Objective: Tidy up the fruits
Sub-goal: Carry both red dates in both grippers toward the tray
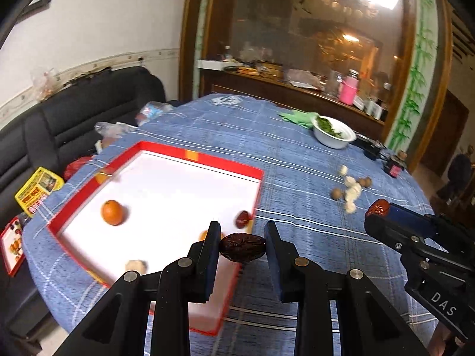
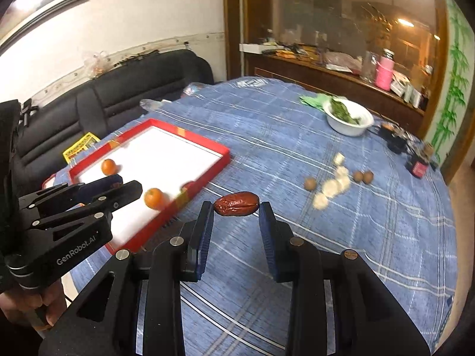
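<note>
My left gripper [image 1: 242, 250] is shut on a dark red date [image 1: 242, 249], held over the near right corner of the red-rimmed white tray [image 1: 190, 155]. My right gripper [image 2: 236, 206] is shut on a red date [image 2: 236, 204], held above the blue tablecloth to the right of the tray [image 2: 221, 160]. In the tray lie an orange [image 1: 112, 212], a second orange [image 2: 153, 198], a red date [image 1: 242, 219] by the right rim and a pale piece [image 1: 135, 266]. The left gripper shows at the left of the right wrist view [image 2: 115, 182]; the right gripper shows at the right of the left wrist view [image 1: 378, 207].
Walnuts [image 2: 310, 184] and pale white pieces [image 2: 332, 188] lie loose on the cloth right of the tray. A white bowl of greens [image 2: 348, 118] stands at the back right, a dark jar [image 2: 418, 164] near the table's right edge. A black sofa [image 1: 74, 118] lies left.
</note>
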A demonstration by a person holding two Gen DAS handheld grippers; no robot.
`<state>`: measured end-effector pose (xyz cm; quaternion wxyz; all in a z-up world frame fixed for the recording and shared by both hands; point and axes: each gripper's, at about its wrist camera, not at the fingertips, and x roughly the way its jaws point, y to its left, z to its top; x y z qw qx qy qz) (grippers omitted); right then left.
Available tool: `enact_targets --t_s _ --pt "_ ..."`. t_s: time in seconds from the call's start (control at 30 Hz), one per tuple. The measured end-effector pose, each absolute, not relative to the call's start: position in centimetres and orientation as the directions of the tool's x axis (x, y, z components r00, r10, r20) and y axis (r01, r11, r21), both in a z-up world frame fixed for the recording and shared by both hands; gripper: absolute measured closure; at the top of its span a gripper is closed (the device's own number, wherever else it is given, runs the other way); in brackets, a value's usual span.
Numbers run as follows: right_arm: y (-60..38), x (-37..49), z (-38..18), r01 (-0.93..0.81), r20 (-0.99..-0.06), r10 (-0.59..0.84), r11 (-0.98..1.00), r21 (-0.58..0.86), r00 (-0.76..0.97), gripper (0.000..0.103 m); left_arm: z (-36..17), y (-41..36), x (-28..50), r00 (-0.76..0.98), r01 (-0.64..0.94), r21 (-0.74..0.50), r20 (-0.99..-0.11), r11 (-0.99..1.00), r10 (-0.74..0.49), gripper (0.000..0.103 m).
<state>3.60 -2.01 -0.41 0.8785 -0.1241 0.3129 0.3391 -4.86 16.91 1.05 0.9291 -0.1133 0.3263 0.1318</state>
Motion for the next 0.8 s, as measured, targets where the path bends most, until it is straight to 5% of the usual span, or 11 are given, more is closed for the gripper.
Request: enact_targets --t_s 0.8 --pt "9.9 4.9 -0.7 -0.786 -0.667 0.578 0.619 -0.017 0.47 0.072 0.4 27.1 -4.3 0.653 -0.545 -0.085 -0.667 0.834 0.358 0.074"
